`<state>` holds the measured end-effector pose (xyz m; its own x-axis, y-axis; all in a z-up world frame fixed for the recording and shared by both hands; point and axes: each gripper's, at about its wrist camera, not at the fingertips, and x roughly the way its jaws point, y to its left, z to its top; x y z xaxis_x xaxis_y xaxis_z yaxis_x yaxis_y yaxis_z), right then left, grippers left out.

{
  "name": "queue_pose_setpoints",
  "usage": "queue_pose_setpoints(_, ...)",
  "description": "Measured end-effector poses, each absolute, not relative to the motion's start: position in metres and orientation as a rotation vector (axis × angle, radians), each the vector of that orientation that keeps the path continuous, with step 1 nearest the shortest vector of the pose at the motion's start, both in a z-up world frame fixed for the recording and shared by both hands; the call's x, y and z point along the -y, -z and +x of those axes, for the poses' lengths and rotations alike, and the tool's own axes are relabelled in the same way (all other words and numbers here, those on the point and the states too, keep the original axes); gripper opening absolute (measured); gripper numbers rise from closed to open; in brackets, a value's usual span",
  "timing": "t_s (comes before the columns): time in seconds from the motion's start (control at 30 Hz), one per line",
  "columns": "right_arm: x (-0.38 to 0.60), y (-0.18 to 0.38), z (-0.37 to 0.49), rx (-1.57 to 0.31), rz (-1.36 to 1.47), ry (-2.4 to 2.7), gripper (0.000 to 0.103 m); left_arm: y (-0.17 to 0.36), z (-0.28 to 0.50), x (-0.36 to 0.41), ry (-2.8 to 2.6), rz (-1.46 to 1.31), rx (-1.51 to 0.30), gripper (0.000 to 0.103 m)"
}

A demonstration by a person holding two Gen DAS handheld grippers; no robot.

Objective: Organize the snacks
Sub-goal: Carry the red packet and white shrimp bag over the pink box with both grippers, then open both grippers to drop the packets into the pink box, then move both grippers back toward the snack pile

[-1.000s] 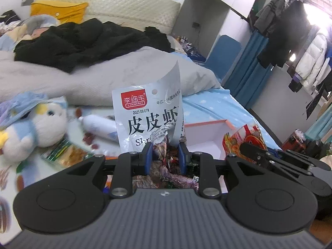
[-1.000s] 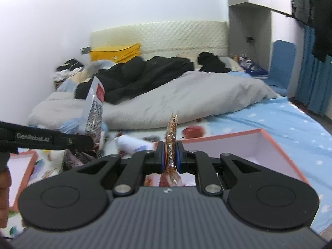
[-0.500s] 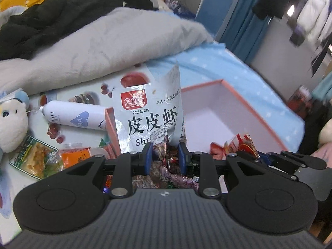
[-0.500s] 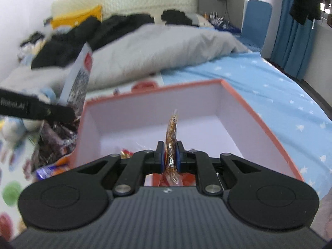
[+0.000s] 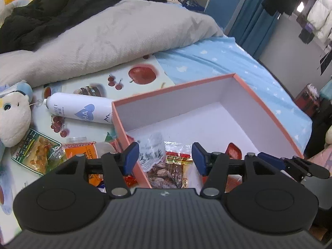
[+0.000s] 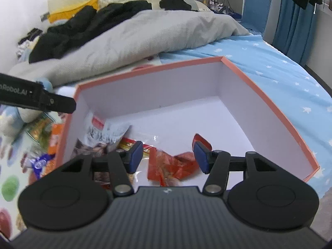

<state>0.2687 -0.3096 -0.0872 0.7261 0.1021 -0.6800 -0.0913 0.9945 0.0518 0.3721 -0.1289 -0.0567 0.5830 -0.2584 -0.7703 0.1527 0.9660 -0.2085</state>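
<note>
An orange-rimmed box (image 5: 267, 112) with a white inside lies on the bed; it also shows in the right wrist view (image 6: 259, 91). My left gripper (image 5: 165, 159) is open over the box's near left corner. The silver shrimp snack bag (image 5: 153, 153) lies in the box under it, also in the right wrist view (image 6: 103, 132). My right gripper (image 6: 168, 155) is open above a red-orange snack packet (image 6: 170, 166) lying on the box floor. Both grippers are empty.
Outside the box on the fruit-print mat lie a white spray bottle (image 5: 78, 110), a green snack pack (image 5: 35, 153), an orange pack (image 5: 81, 149) and a plush toy (image 5: 12, 114). A grey duvet (image 5: 108, 37) lies behind. The left gripper's arm (image 6: 35, 97) crosses the right wrist view's left side.
Both grippers moved down over the box and opened. The silver bag and the red-orange packet dropped from the fingers into the box.
</note>
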Motion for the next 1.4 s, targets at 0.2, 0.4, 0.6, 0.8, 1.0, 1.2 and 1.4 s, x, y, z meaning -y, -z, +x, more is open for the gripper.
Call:
queue_pose_setpoints(0.2,0.303,0.060,0.257,-0.672,0.028,-0.125,0.056,0.032,0.353,0.107,0.241,-0.161,-0.848,0.062)
queue_pose_setpoints(0.4,0.292,0.025,0.251,-0.600,0.036,-0.164,0.056,0.006,0.337,0.095,0.223,-0.143,-0.786,0.062)
queue_pose_setpoints(0.6,0.280,0.000,0.241,-0.540,0.047,-0.193,0.056,-0.025,0.314,0.072,0.216,-0.159,-0.695,0.062)
queue_pose_setpoints(0.8,0.260,-0.012,0.215,-0.480,0.056,-0.229,0.056,-0.039,0.281,0.046,0.199,-0.154,-0.632,0.062)
queue_pose_setpoints(1.0,0.243,-0.013,0.186,-0.449,0.072,-0.275,0.056,-0.043,0.241,0.025,0.183,-0.136,-0.595,0.062)
queue_pose_setpoints(1.2,0.231,-0.012,0.162,-0.425,0.081,-0.301,0.057,-0.038,0.207,0.010,0.154,-0.128,-0.572,0.062)
queue_pose_setpoints(1.4,0.221,-0.001,0.142,-0.423,0.069,-0.303,0.057,-0.021,0.181,0.001,0.128,-0.132,-0.578,0.062)
